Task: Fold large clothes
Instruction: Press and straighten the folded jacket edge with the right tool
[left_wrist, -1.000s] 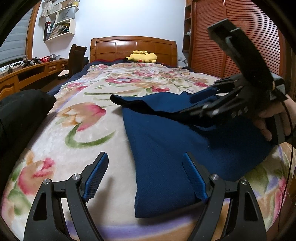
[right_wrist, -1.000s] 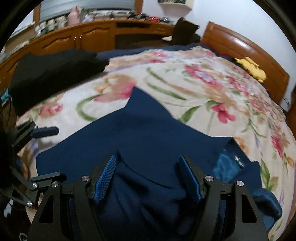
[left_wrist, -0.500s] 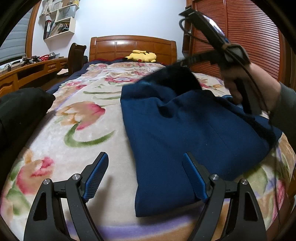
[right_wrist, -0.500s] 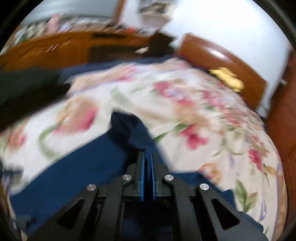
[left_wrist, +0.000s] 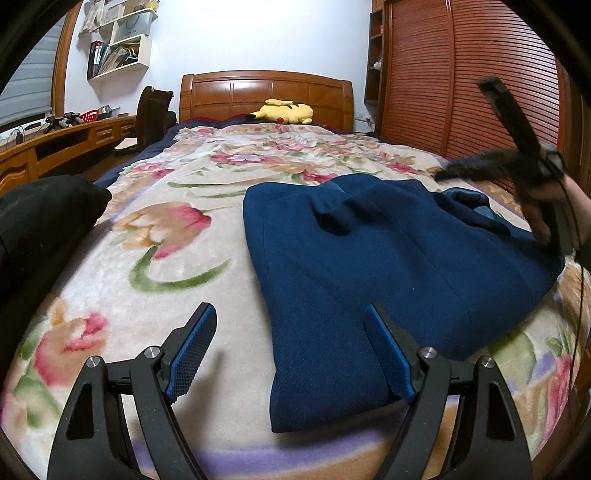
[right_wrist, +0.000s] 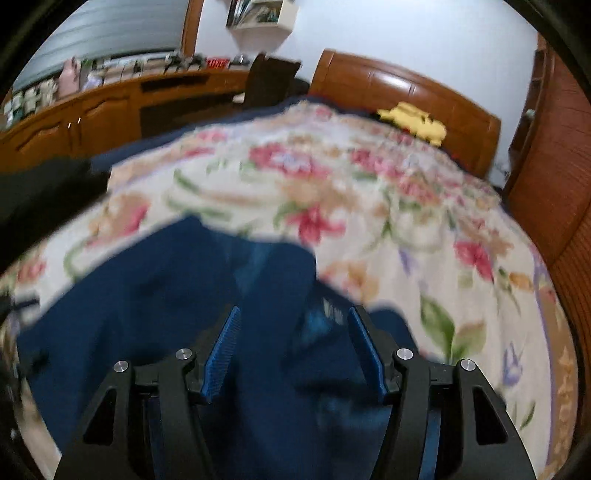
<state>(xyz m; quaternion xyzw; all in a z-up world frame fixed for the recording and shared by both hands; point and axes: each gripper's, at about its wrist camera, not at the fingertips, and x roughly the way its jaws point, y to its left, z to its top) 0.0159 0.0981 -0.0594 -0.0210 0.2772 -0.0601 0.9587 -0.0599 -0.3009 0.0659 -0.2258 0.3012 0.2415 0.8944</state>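
Lying on the floral blanket (left_wrist: 155, 280) near the foot of the bed is the navy garment (left_wrist: 369, 266), partly folded, long folded edge running toward the camera in left wrist view, a raised fold/crease near its far middle. Lighter blue lining shows at its far right edge, under the right gripper.

Left gripper (left_wrist: 290, 349): fingers spread wide, nothing between them, low over the blanket; right-side pad over the garment's near edge, left-side pad over bare blanket. Contact w/ fabric can't be told.

Right gripper (right_wrist: 293, 352): fingers apart, moderately wide, nothing held; navy fabric + lighter lining w/ a small label directly below. View is motion-blurred. In left wrist view the same gripper (left_wrist: 447, 171) is blurred, above the garment's far right corner, person's hand (left_wrist: 550, 206) on the handle.

Bkgd: black clothing pile (left_wrist: 40, 218) at left edge of bed, yellow plush toy (left_wrist: 284, 110) by the wooden headboard (left_wrist: 266, 90), slatted wardrobe (left_wrist: 461, 81) on right, desk (left_wrist: 55, 147) and wall shelf (left_wrist: 118, 44) on left.
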